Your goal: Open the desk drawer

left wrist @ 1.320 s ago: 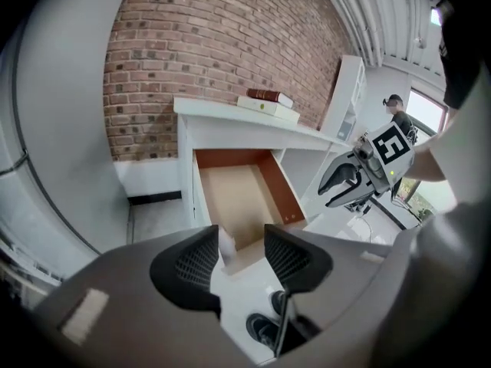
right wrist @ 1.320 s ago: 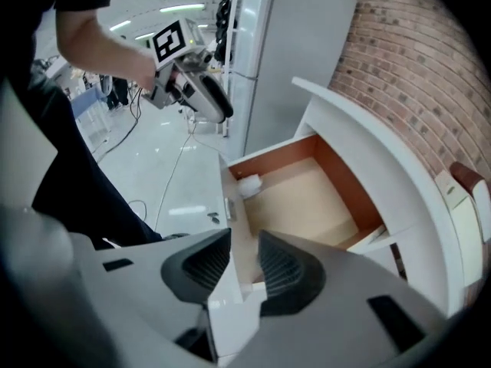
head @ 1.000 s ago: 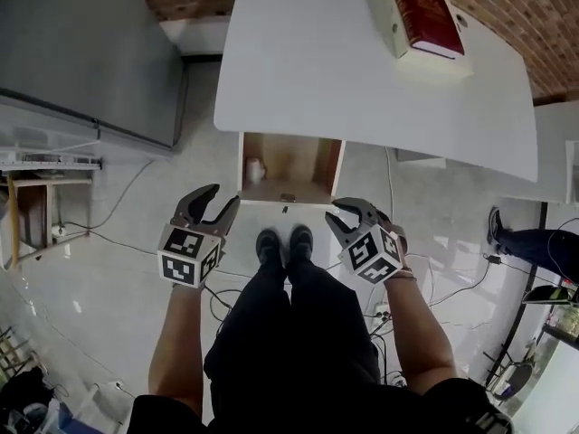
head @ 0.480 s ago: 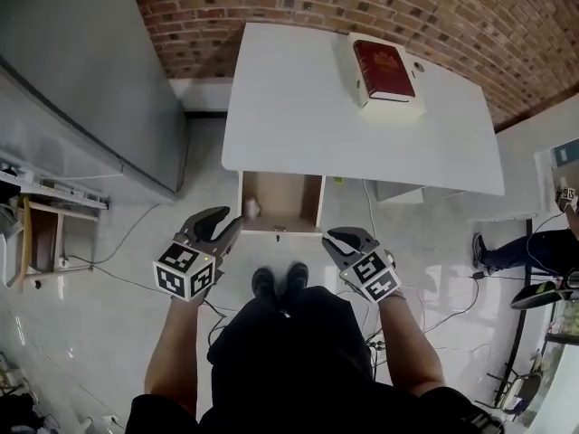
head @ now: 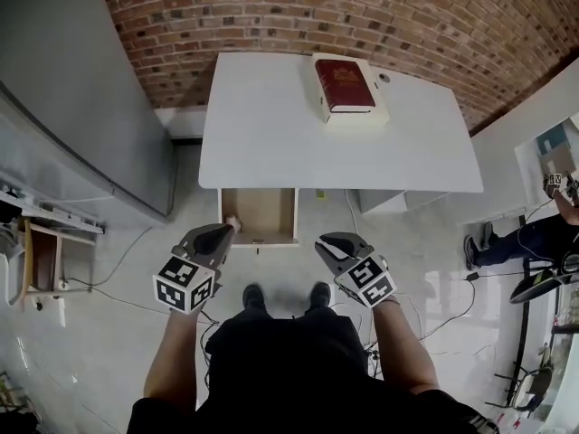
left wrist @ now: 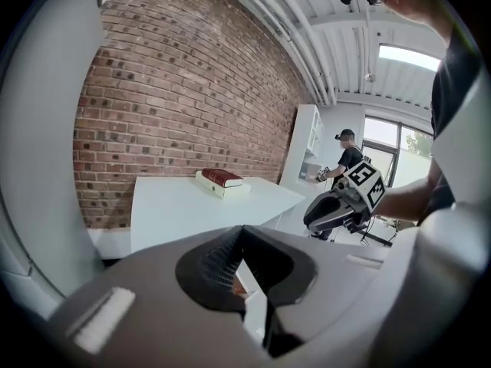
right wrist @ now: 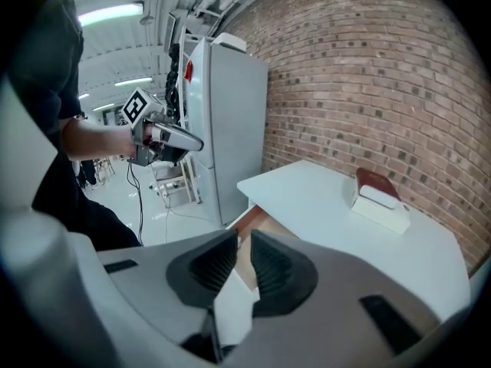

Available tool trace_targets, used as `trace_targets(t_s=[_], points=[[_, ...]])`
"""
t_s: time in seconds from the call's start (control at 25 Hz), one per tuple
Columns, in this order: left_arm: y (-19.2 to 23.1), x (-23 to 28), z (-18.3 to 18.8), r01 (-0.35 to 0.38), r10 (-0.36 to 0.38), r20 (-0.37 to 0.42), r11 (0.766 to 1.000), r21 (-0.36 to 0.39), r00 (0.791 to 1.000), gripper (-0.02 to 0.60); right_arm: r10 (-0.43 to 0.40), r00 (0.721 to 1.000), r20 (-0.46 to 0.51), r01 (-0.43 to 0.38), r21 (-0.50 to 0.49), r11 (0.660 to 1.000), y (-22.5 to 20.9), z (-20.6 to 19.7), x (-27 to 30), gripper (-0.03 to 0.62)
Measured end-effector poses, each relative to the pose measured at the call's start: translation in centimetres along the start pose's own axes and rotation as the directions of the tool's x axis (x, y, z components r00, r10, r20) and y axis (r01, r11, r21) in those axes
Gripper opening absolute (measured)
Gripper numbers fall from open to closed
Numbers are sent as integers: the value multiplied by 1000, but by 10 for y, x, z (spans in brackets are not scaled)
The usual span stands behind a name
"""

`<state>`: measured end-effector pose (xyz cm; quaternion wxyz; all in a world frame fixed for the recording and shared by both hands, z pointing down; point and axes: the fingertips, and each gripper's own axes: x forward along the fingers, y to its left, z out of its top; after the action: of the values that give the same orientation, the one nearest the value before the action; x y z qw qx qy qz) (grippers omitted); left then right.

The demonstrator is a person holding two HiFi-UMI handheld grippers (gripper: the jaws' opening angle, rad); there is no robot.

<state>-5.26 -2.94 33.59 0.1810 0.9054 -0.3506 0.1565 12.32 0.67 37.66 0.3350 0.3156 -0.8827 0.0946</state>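
Left tool: jaws are seen pressed together, with nothing between them. It is held in the air over the floor. In the head view its tips overlap the near left corner of the drawer.

Right tool: jaws have just been closing. A narrow gap is left between the pads and nothing is held in it. It is held just right of the drawer front, apart from it, and level with the left tool.

Drawer: found pulled out from under the near edge of the tabletop, toward the person. Its wooden inside is exposed. A small pale object is noted against its left wall; it is too small to identify.

Tabletop: white, set against a brick wall. A red book is laid flat on a white box at the far side, right of centre.

A grey cabinet stands to the left of the tabletop. A second person is seen at the right edge, well apart.
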Motion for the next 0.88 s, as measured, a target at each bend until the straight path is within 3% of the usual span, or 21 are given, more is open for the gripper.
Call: trace_targets(t_s=[0.24, 0.6, 0.88], points=[[-40, 39, 32, -32, 32, 7, 999, 10, 999, 11, -7, 999, 44, 5, 28, 1000, -43, -31, -47, 60], [-102, 90, 80, -102, 103, 44, 994, -34, 994, 11, -37, 982, 185, -7, 234, 972, -141, -66, -121, 38], [-131, 115, 96, -105, 106, 60, 994, -29, 993, 11, -61, 967, 248, 3, 227, 974, -184, -58, -143, 17]])
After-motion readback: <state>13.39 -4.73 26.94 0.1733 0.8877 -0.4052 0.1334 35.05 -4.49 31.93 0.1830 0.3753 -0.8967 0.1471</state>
